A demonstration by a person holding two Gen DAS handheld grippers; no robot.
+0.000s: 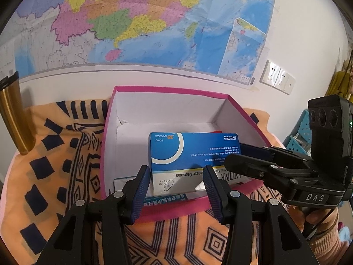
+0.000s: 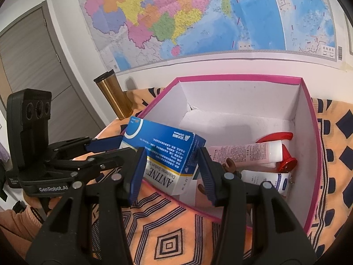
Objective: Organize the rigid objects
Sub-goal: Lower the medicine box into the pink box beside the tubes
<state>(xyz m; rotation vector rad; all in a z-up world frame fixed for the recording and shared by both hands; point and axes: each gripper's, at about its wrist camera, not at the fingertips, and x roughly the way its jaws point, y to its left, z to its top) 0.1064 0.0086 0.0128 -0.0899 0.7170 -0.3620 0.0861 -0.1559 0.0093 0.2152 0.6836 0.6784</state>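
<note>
The right gripper [image 2: 171, 172] and the left gripper [image 2: 110, 149] both clamped the blue carton [image 2: 164, 152] above the pink box's [image 2: 307, 114] near-left rim.

We wear ribbed pink sleeves [image 2: 15, 223] & hold black grippers w/ blue ribbed pads [image 1: 141, 195], silver screws, "DAS"/"GenRobot.AI" marks.

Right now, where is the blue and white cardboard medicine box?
The blue and white cardboard medicine box is clamped between both grippers, tilted over the near left edge of the pink box, left of the pink tube inside.
</note>
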